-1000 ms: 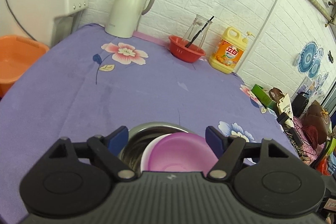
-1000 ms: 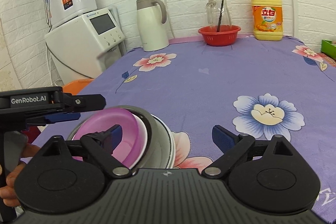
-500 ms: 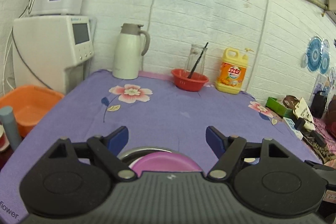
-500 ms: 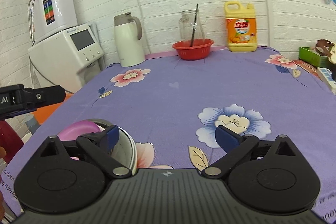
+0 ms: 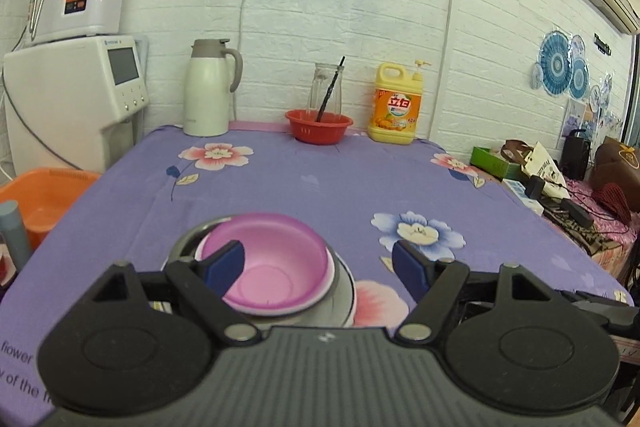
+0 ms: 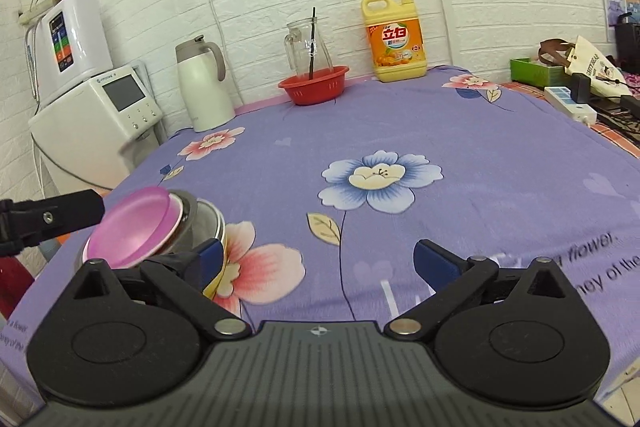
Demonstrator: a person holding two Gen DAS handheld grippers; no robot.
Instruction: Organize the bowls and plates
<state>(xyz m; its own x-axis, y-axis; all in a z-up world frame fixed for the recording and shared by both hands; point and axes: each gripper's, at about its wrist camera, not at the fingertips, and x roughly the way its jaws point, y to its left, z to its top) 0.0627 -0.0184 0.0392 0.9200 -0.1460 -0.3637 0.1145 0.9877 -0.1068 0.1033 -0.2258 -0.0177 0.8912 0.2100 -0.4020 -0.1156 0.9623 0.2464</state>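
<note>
Both tools, left tool (image 5: 318, 261) and right tool (image 6: 318, 263), are hovering spread and empty; the nested pink bowl (image 5: 270, 263) is sitting just ahead of the left tool, needing a steady rim pinch.

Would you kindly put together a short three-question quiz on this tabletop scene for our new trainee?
1. True or false: the pink bowl sits nested inside the metal bowl.
2. Which thing stands in the red basket by the wall? A) the yellow detergent bottle B) the glass jar C) the white thermos
3. Fill in: the jaws of the left gripper and the right gripper are both ____, holding nothing.

Key
1. True.
2. B; the jar has a dark stick in it, and the bottle and thermos stand on either side of the basket.
3. Open.
</note>
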